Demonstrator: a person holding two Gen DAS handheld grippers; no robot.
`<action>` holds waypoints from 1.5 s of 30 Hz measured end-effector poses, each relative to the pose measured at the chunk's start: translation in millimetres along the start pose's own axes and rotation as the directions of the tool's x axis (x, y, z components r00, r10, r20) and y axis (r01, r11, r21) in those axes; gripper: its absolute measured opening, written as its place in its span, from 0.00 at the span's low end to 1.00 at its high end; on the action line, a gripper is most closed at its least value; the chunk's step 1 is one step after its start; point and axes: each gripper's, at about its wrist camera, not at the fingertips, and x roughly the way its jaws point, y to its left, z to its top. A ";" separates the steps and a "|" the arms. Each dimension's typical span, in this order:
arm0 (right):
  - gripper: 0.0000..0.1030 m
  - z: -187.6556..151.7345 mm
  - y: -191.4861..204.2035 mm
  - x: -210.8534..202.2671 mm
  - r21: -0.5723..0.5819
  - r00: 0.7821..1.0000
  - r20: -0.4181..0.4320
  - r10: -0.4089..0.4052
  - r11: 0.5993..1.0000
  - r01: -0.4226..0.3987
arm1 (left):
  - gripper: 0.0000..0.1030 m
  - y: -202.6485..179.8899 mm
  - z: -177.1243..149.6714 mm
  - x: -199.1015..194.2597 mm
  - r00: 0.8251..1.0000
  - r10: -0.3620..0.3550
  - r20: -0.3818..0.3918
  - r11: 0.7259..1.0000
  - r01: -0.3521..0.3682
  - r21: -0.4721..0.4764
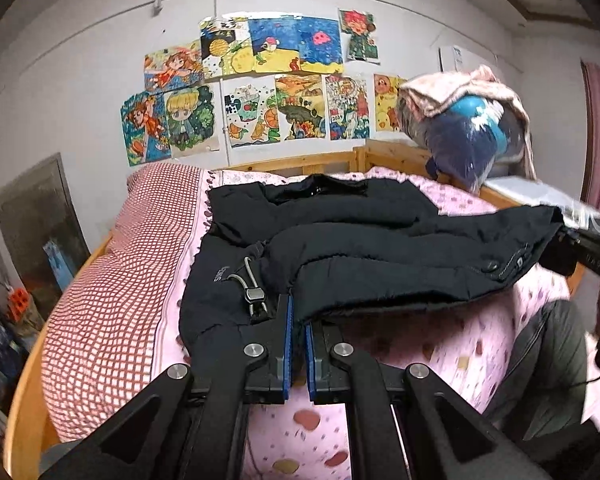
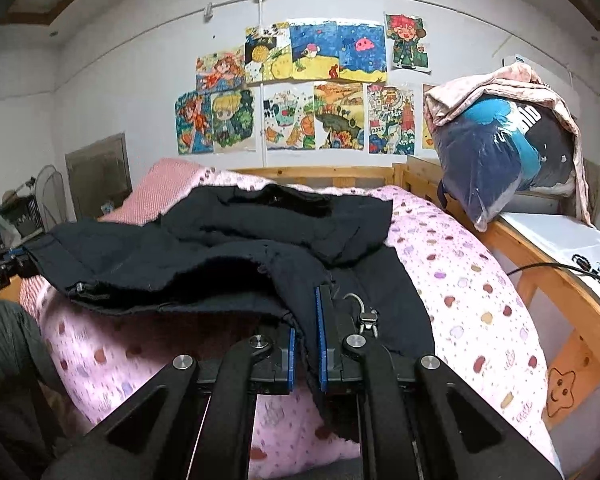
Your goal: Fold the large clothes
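Note:
A large black padded jacket (image 1: 360,240) lies spread on a pink spotted quilt (image 1: 440,344) on a bed, collar toward the wall. My left gripper (image 1: 299,316) is shut on the jacket's near hem, beside a drawcord toggle (image 1: 254,294). A fold of the jacket is lifted and stretches to the right, where the other gripper holds its far corner at the frame edge. In the right wrist view my right gripper (image 2: 306,312) is shut on a fold of the jacket (image 2: 204,256) next to a cord clip (image 2: 366,314). The raised flap reaches left from there.
A red-checked cover (image 1: 120,280) lies on the bed's left side. The wooden bed frame (image 2: 540,264) borders a white surface (image 2: 560,236) with cables. A plastic bag of clothes (image 2: 496,152) under a pink blanket sits at the back right. Drawings cover the wall. A person's grey-trousered leg (image 1: 540,360) is close.

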 end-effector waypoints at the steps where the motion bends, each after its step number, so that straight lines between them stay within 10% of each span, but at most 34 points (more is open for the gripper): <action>1: 0.08 4.8 -1.8 3.1 0.006 1.000 0.005 0.005 1.000 -0.005 | 0.05 1.9 5.4 1.4 1.000 -0.007 0.005 1.000 0.008 -0.012; 20: 0.08 85.0 -10.8 80.8 0.060 0.989 0.141 0.035 0.997 -0.043 | 0.05 18.2 92.5 49.4 0.993 -0.048 0.105 0.997 0.054 -0.057; 45: 0.08 173.2 -11.1 262.8 -0.026 0.991 0.122 -0.059 0.998 0.063 | 0.06 47.4 197.5 240.4 0.988 0.059 0.143 0.998 -0.055 -0.032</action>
